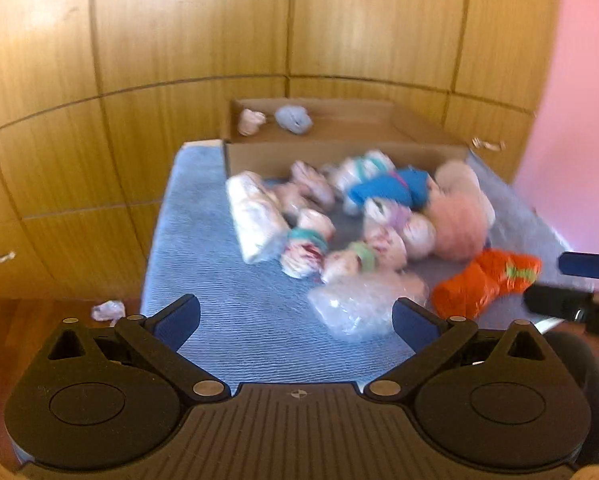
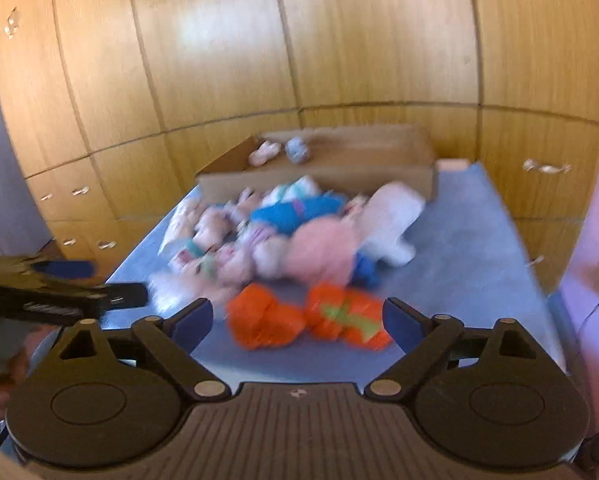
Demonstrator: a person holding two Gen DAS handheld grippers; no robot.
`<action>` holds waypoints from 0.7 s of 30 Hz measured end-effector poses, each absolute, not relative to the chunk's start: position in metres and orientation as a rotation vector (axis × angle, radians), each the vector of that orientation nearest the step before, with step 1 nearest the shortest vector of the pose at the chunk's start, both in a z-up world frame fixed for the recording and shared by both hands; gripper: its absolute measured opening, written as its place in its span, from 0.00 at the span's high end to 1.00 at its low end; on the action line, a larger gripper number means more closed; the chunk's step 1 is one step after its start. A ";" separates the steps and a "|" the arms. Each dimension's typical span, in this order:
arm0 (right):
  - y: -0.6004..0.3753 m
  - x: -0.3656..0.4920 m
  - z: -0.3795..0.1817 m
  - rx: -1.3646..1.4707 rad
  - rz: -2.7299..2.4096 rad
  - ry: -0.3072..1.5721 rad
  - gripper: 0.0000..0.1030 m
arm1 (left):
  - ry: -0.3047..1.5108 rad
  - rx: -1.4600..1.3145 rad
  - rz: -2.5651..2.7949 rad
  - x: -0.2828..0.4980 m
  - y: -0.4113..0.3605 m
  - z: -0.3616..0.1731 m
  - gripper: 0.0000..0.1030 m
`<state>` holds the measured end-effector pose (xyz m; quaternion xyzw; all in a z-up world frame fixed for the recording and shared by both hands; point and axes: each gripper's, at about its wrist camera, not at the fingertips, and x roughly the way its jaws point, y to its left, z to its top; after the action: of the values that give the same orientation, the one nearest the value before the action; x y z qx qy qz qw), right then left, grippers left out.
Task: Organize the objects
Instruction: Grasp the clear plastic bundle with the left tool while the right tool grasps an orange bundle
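Right now I am holding left gripper (image 1: 295,320) wide open, nothing between jaws, over blue cloth (image 1: 203,264). Right gripper (image 2: 297,320) also standing open, gripping nothing, just short of orange bundle (image 2: 307,322). Pile of small wrapped bundles (image 1: 339,224) lying mid-cloth, touching front wall of cardboard box (image 1: 339,150). Inside box I am seeing pale bundle (image 1: 251,121) beside blue one (image 1: 294,119).

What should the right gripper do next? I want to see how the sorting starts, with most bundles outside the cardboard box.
Probably ease the right gripper forward and down onto the orange bundle. That bundle lies nearest, right ahead of the open jaws and apart from the pile, and the cardboard box behind holds only two bundles so far.
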<state>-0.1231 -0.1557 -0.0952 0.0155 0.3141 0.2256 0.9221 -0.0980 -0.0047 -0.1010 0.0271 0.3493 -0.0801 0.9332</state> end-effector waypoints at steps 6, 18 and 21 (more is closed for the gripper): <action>-0.135 -0.124 -0.118 -0.022 0.490 0.677 0.20 | 0.761 0.089 -0.204 -0.089 -0.013 -0.111 0.01; -0.136 -0.108 -0.130 -0.127 0.509 0.648 0.49 | 0.807 0.075 -0.293 -0.075 -0.023 -0.122 0.13; -0.141 -0.106 -0.128 -0.114 0.529 0.632 0.56 | 0.815 0.048 -0.312 -0.073 -0.022 -0.123 0.18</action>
<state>-0.1058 -0.1407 -0.1283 -0.0554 0.3069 0.2569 0.9148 -0.0728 -0.0221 -0.1232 0.0233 0.3949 -0.1513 0.9059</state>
